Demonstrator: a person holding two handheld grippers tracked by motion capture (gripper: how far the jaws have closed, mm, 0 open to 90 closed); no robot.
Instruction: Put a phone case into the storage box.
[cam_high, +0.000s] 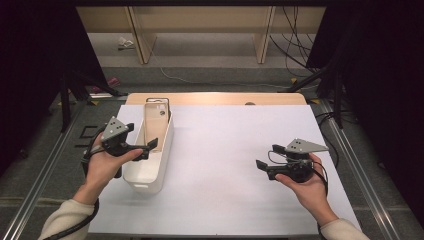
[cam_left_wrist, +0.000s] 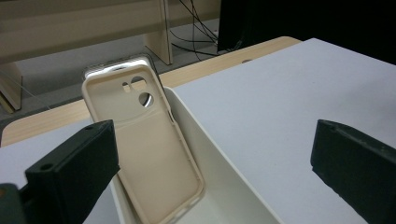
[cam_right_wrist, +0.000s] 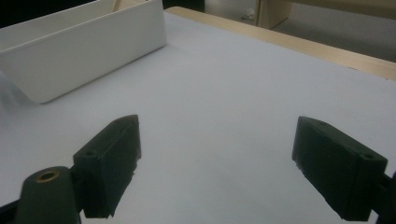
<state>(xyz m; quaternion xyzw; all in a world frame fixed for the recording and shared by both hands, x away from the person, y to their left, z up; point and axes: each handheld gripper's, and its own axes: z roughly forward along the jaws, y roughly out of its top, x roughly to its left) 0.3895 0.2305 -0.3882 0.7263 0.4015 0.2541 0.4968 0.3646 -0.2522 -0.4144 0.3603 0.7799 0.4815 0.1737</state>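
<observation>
White sheeting is covering the table (cam_high: 225, 165), where a person's left gripper (cam_high: 150, 146) is hovering, jaws spread wide and holding nothing, over a white bin (cam_high: 152, 172). Inside it, a beige phone case (cam_left_wrist: 149, 154) is leaning upright against the far end. Well apart, the right gripper (cam_high: 262, 166) is hanging released above bare sheeting.

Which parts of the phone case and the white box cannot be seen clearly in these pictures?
- Phone case: in the left gripper view its lower end is cut off by the bottom edge; its outer back faces away.
- A second, clear case behind it: only its top rim shows, the beige one hides the rest.
- White box: in the high view the left gripper covers part of its near wall.
</observation>
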